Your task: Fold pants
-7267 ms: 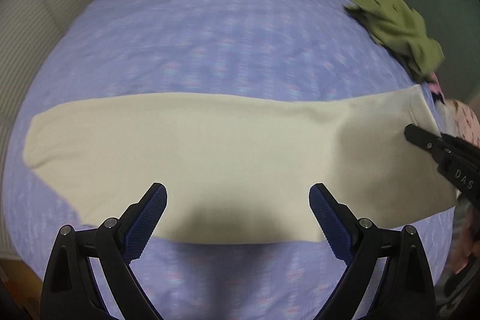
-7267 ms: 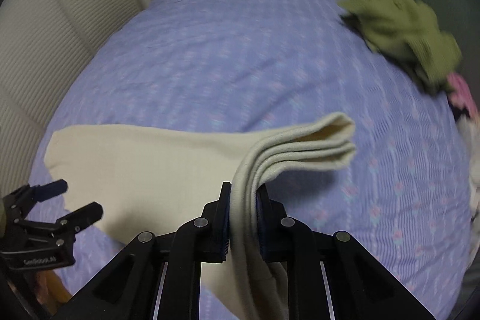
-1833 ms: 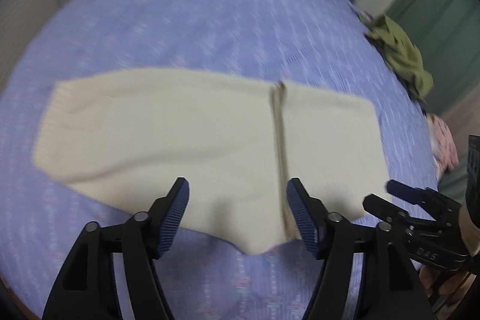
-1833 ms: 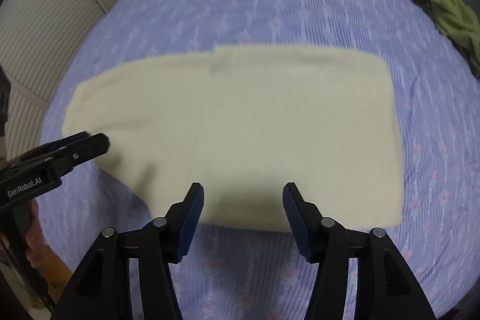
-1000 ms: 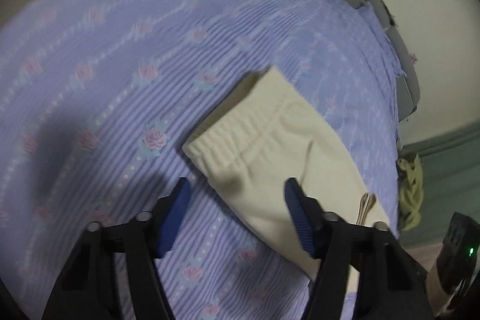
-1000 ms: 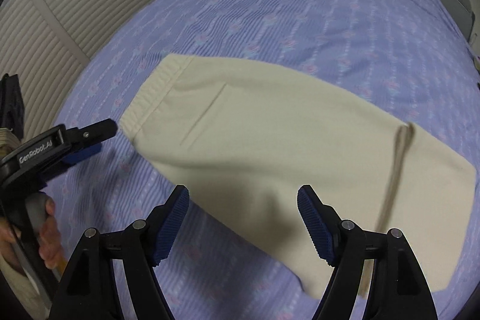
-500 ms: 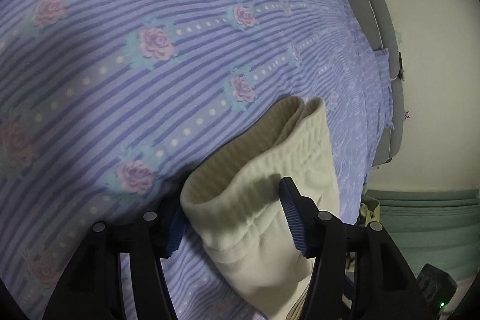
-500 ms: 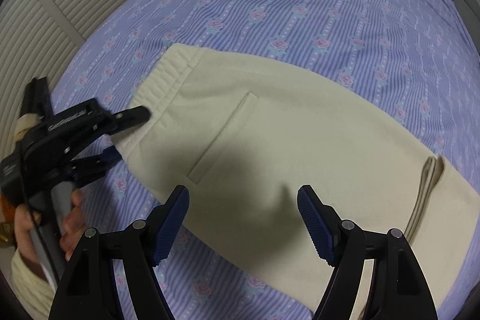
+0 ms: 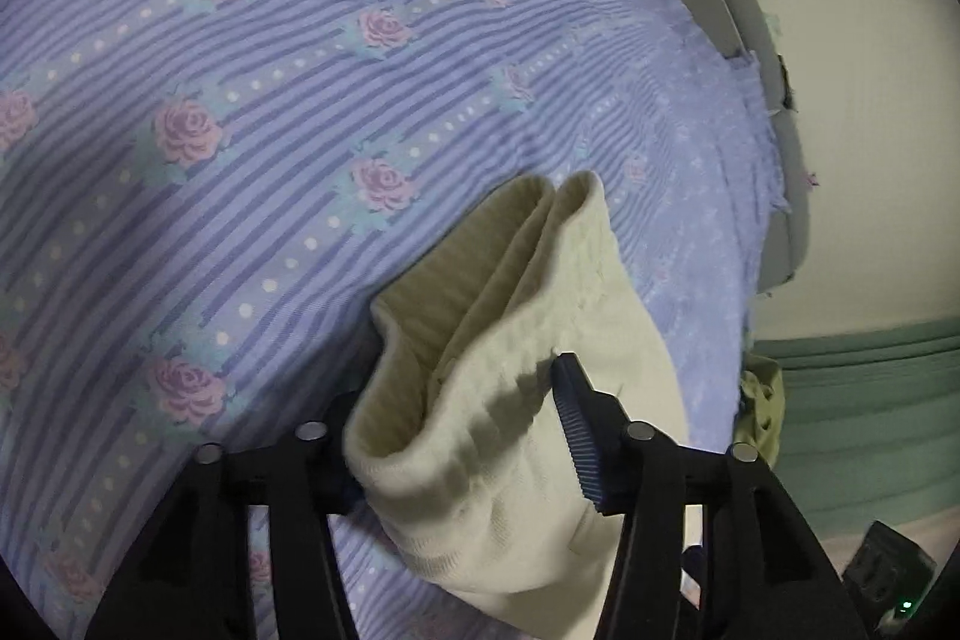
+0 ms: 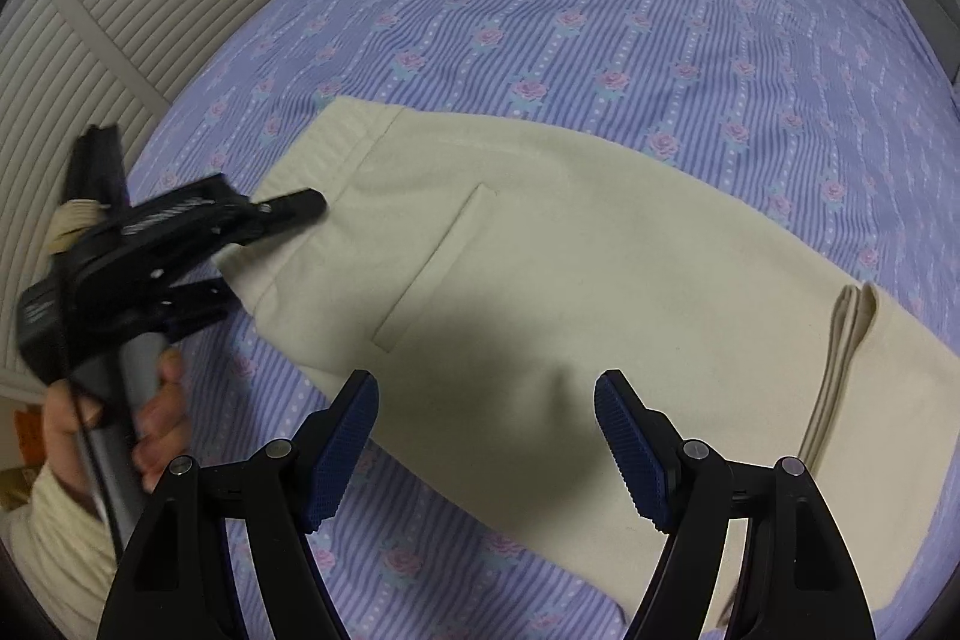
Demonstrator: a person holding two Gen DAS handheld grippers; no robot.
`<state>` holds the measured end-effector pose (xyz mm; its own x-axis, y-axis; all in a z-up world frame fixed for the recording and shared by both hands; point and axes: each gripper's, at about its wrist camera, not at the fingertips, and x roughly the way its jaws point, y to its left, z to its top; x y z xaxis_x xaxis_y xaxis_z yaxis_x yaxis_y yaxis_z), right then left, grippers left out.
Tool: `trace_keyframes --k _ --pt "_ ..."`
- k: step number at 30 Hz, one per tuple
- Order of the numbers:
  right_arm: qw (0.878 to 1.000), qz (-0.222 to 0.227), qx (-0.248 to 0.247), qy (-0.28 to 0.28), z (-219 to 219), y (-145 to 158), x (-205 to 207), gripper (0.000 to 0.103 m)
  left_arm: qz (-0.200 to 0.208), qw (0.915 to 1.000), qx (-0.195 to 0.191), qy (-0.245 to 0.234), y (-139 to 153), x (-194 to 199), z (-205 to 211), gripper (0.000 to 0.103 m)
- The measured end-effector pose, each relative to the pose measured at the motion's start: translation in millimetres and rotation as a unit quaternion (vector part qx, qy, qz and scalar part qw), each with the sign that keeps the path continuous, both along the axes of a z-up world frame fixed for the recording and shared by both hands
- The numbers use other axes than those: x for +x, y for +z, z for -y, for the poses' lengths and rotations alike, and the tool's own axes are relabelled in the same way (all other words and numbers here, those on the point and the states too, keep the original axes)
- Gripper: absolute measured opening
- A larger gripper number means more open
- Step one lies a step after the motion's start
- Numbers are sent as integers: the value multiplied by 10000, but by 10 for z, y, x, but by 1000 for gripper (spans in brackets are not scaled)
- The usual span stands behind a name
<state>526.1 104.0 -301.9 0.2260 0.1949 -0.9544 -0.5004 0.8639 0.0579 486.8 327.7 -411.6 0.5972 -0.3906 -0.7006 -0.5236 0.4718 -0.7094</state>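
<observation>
Cream pants (image 10: 540, 250) lie flat on the bed, folded lengthwise, with the leg ends turned back at the right (image 10: 840, 340). My left gripper (image 10: 267, 253) is at the waistband (image 10: 336, 142) corner, one finger above the cloth and one below. In the left wrist view the curled waistband (image 9: 480, 310) fills the space between the closing jaws of the left gripper (image 9: 462, 388); the near pad (image 9: 573, 418) still shows its ridged face. My right gripper (image 10: 486, 388) hovers open over the pants' near edge, holding nothing.
The purple rose-striped sheet (image 10: 600, 10) covers the bed. Louvred doors (image 10: 120, 10) stand on the left. A person's hand (image 10: 156, 418) grips the left gripper's handle. A green garment (image 9: 762, 400) and a grey headboard (image 9: 720, 10) lie at the far end.
My left gripper has dropped onto the waistband corner and its jaws have narrowed around the cloth, which now curls up between them. The right gripper has shifted slightly over the pants, still open.
</observation>
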Motion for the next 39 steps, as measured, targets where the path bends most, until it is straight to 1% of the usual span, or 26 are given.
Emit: trace_keyframes --k 1,3,4,7,8,11,12,14,15,16,19,20,21,24,26,28,30,31,34,38,39 --pt "10000 11 4 -12 16 12 8 76 5 9999 156 -62 68 -35 42 27" --pt "9999 65 36 -103 88 57 31 76 151 9977 615 -241 329 -80 150 17" --pt "9997 80 95 -191 150 96 47 76 235 9964 756 -291 467 -113 192 14" --pt "9985 148 317 -427 396 262 78 76 402 9909 1231 -361 940 -149 327 14" --pt "9979 217 366 -488 496 337 79 76 494 9870 1474 -420 1120 -127 428 13" --pt "9962 437 411 -636 811 560 75 76 722 9678 2314 -681 1603 -148 819 13" --pt "9956 492 427 -667 908 627 66 76 815 9598 2575 -770 1781 -163 1008 13" --pt "9939 663 456 -748 1184 800 34 76 1033 9453 2949 -936 2091 -151 1343 13" --pt "9930 741 465 -796 1329 882 14 76 1164 9386 3087 -1012 2244 -130 1540 13" --pt "9918 806 504 -857 1496 958 -20 76 1289 9336 3166 -1078 2361 -136 1694 13" --pt "9867 936 688 -1139 2028 1172 -96 76 1619 9191 3323 -1367 2664 -100 2205 13" --pt "9845 965 728 -1269 2231 1238 -128 76 1687 9147 3358 -1486 2748 -75 2373 12" --pt "9823 999 751 -1397 2421 1295 -161 76 1737 9121 3355 -1593 2816 -56 2524 12" --pt "9766 1118 826 -1642 2859 1417 -235 76 1869 9031 3359 -1913 2966 4 3021 12" --pt "9735 1193 843 -1760 3143 1467 -278 76 1925 8991 3345 -2068 3020 64 3333 12" --pt "9720 1220 809 -1839 3390 1471 -319 76 1973 8970 3276 -2217 3036 122 3676 12" --pt "9712 1231 777 -1888 3644 1467 -366 76 1952 8917 3294 -2412 3016 175 4066 12" --pt "9706 1233 752 -1926 3781 1465 -379 76 1933 8912 3275 -2472 3000 194 4178 12" --pt "9699 1193 701 -2005 4127 1406 -386 76 1779 8894 3206 -2729 2822 285 4667 12" --pt "9711 1040 515 -2084 4564 1225 -329 76 1487 8869 3142 -3043 2519 405 5251 12" --pt "9714 1022 491 -2084 4646 1185 -324 76 1399 8851 3171 -3105 2429 439 5394 12"
